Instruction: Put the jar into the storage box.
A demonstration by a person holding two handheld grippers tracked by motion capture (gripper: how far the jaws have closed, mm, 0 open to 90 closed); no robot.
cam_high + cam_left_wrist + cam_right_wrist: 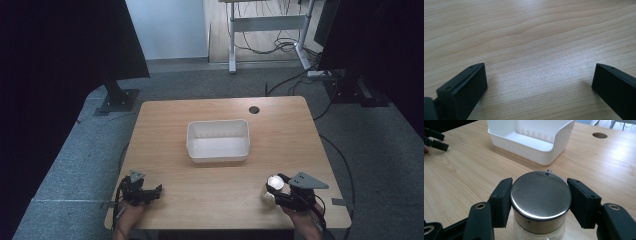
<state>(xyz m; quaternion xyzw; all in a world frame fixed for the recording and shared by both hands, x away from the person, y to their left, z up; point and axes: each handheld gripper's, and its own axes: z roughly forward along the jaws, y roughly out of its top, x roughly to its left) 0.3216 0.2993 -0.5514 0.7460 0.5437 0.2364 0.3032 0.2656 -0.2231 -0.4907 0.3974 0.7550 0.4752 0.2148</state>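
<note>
two grippers sit low at the near edge of the wooden surface (220, 190): the left gripper (539, 82) has its fingers wide apart over bare wood. the right gripper (540, 197) is clamped on a steel-lidded jar (540, 195), upright, well short of the white bin (218, 140) at the surface's centre.

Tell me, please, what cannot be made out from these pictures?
- Jar: its lower body and contents are cut off by the bottom edge of the right gripper view; in the high view it is too small to read.
- Right gripper: whether its pads actually press the jar's lid, the rim hides the contact.
- Bin: its near inner floor is hidden by its front wall in the right gripper view.
</note>
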